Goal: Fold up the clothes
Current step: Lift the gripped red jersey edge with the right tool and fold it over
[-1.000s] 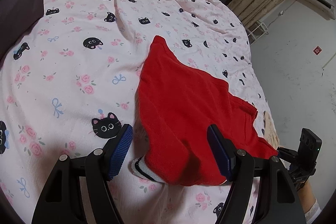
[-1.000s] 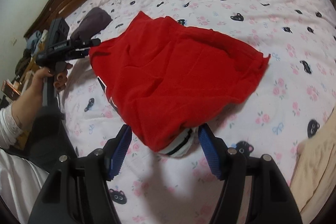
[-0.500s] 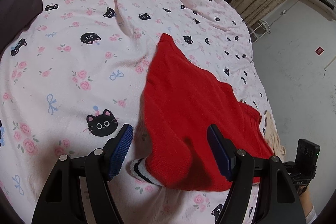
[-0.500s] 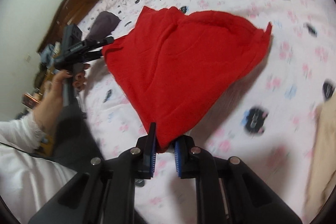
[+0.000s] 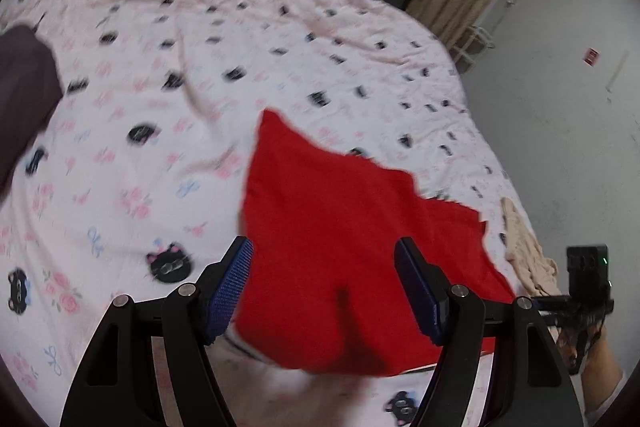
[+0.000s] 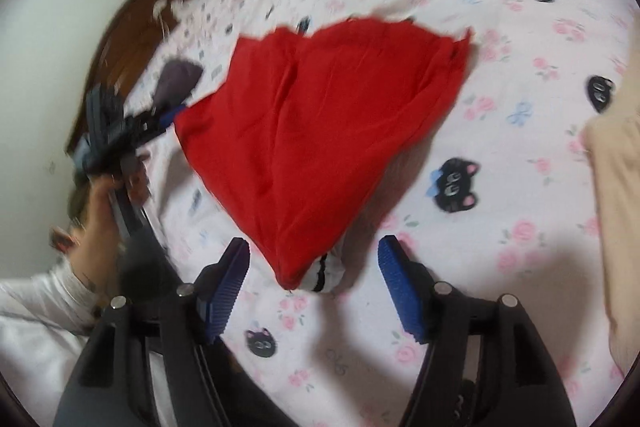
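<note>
Red garment (image 6: 320,131) lies folded on cat-print bedsheet (image 5: 160,131). Left gripper (image 5: 322,291) jaws spread wide over garment's near edge; right gripper (image 6: 314,287) likewise apart, striped cuff (image 6: 326,273) between. Right view alone shows wooden headboard (image 6: 132,39) beyond garment, person's hand (image 6: 100,203).

A plain bright red garment (image 6: 320,131) shows a white cuff with black stripes (image 6: 326,273) at its nearest corner. It lies on a pale pink bedsheet (image 5: 168,75) printed with black cat faces, pink roses and blue bows. Both tools are black with blue ribbed pads (image 6: 226,285). Right of the red garment lies a beige cloth (image 6: 616,187).
</note>
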`<state>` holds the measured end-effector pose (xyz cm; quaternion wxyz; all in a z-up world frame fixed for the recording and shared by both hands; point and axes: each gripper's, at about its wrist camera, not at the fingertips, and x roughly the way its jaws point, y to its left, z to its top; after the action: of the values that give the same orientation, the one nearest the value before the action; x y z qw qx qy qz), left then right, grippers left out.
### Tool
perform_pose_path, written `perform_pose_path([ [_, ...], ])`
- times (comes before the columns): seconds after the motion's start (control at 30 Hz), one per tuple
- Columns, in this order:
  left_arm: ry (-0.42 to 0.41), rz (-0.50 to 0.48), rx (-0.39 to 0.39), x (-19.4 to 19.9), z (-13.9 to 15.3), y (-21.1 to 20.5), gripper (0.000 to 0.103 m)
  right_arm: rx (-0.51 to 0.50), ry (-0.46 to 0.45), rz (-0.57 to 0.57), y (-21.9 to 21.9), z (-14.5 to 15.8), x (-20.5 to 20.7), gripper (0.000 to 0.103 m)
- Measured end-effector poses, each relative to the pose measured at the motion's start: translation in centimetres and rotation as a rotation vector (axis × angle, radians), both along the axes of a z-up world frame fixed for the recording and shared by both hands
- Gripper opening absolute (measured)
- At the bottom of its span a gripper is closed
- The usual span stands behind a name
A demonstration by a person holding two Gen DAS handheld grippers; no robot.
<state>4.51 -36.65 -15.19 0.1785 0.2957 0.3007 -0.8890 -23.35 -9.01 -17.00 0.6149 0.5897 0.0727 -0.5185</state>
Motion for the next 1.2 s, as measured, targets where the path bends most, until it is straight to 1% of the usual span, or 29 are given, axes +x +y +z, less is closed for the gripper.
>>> perform_pose_path([
  [0.1, 0.048, -0.084, -0.011, -1.5, 1.4, 2.3, 0.068, -0.022, -0.045, -0.055, 0.3, 0.5, -1.2, 0.071],
  [0.17, 0.03, -0.103, -0.045, -2.4, 1.3, 3.7, 0.068, -0.036, -0.074, -0.091, 0.4, 0.8, -1.9, 0.071],
  [0.3, -0.005, -0.142, -0.113, -4.3, 1.2, 6.6, 0.068, -0.02, -0.124, -0.14, -1.0, -0.4, -2.2, 0.071],
  [0.33, -0.014, -0.141, -0.137, -4.5, 1.2, 7.1, 0.068, -0.016, -0.136, -0.153, -1.4, -0.7, -2.2, 0.071],
  [0.37, -0.018, -0.12, -0.171, -4.4, 1.3, 7.3, 0.068, -0.012, -0.148, -0.165, -1.7, -1.0, -2.3, 0.071],
  [0.4, -0.011, -0.118, -0.176, -4.3, 1.3, 7.3, 0.068, -0.008, -0.161, -0.177, -2.1, -1.3, -2.3, 0.071],
  [0.5, -0.007, -0.143, -0.121, -4.5, 0.8, 6.9, 0.068, 0.005, -0.198, -0.214, -3.2, -2.2, -2.5, 0.075],
  [0.63, -0.074, -0.154, -0.18, -5.6, -0.5, 7.7, 0.068, 0.021, -0.248, -0.263, -4.7, -3.4, -2.7, 0.076],
  [0.7, -0.108, -0.16, -0.21, -6.1, -1.1, 8.1, 0.068, 0.029, -0.272, -0.287, -5.4, -3.9, -2.8, 0.072],
  [0.73, -0.125, -0.163, -0.225, -6.3, -1.5, 8.2, 0.068, 0.03, -0.274, -0.287, -5.6, -4.1, -2.7, 0.055],
  [0.77, -0.142, -0.166, -0.24, -6.6, -1.8, 8.4, 0.068, 0.031, -0.276, -0.287, -5.7, -4.2, -2.7, 0.021],
  [0.8, -0.159, -0.168, -0.255, -6.8, -2.1, 8.6, 0.068, 0.032, -0.278, -0.287, -5.9, -4.4, -2.6, 0.009],
  [0.9, -0.209, -0.177, -0.299, -7.6, -3.1, 9.2, 0.068, 0.035, -0.285, -0.286, -6.3, -4.8, -2.4, 0.01],
  [0.93, -0.215, -0.176, -0.313, -7.7, -3.1, 9.3, 0.068, 0.036, -0.287, -0.286, -6.5, -5.0, -2.3, 0.01],
  [1.0, -0.171, -0.154, -0.35, -7.9, -1.6, 9.2, 0.068, 0.038, -0.291, -0.285, -6.8, -5.3, -2.2, 0.01],
  [1.07, -0.157, -0.147, -0.378, -8.4, -0.8, 8.9, 0.068, 0.04, -0.296, -0.285, -7.1, -5.6, -2.0, 0.01],
  [1.13, -0.174, -0.147, -0.396, -9.6, -0.6, 8.3, 0.068, 0.042, -0.3, -0.284, -7.5, -5.9, -1.9, 0.01],
  [1.2, -0.213, -0.158, -0.407, -11.0, -1.2, 7.7, 0.068, 0.043, -0.293, -0.281, -7.8, -5.9, -1.7, 0.01],
])
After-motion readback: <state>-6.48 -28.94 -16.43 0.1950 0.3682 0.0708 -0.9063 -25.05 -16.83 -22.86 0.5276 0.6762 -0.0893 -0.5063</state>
